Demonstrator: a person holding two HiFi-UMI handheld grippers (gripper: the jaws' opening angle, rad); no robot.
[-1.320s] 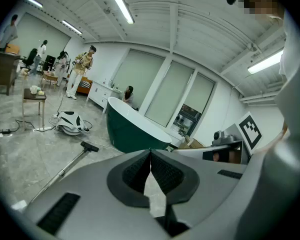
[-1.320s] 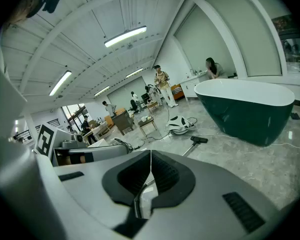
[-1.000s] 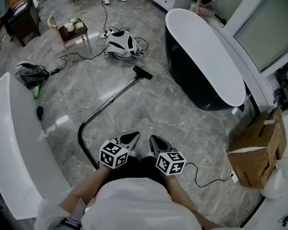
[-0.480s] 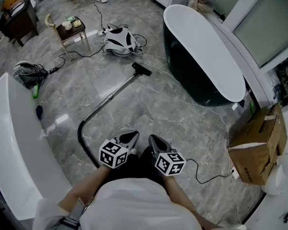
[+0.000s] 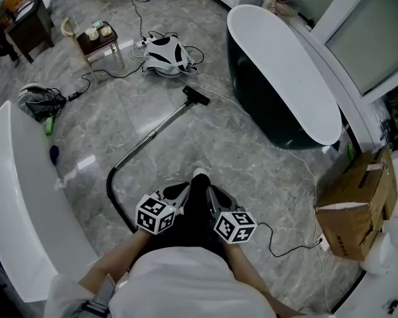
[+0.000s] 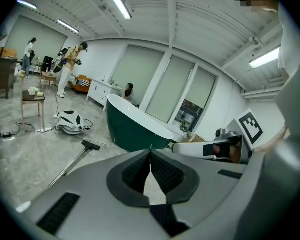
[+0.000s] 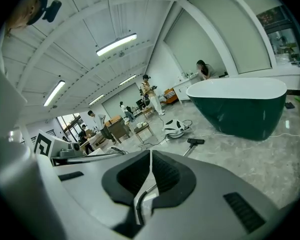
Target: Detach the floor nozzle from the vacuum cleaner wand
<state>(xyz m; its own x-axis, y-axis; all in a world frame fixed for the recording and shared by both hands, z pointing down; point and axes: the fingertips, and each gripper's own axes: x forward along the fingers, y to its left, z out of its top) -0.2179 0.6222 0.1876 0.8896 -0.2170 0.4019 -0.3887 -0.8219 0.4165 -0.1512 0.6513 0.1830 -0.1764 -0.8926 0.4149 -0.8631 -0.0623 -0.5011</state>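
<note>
The vacuum's black floor nozzle [image 5: 197, 96] lies on the grey marble floor, joined to the silver wand [image 5: 152, 132]. The wand runs back into a black hose [image 5: 110, 192] that curves toward me. The white and black vacuum body [image 5: 164, 55] sits farther off. My left gripper [image 5: 178, 192] and right gripper [image 5: 215, 195] hover side by side over my lap, both shut and empty, well short of the nozzle. The left gripper view shows the nozzle [image 6: 91, 145] far ahead of the left gripper [image 6: 151, 152]. In the right gripper view the nozzle [image 7: 195, 141] lies beyond the right gripper [image 7: 150, 154].
A dark green bathtub [image 5: 285, 78] with a white rim stands to the right. A white tub edge [image 5: 13, 197] runs along the left. A cardboard box [image 5: 358, 204] and a loose cable [image 5: 278, 244] lie at the right, a small wooden table [image 5: 101, 38] and a cable pile [image 5: 40, 101] at the left.
My dark-trousered leg and light shoe have come forward between the two grippers. The grippers themselves have stayed in place and shut.
</note>
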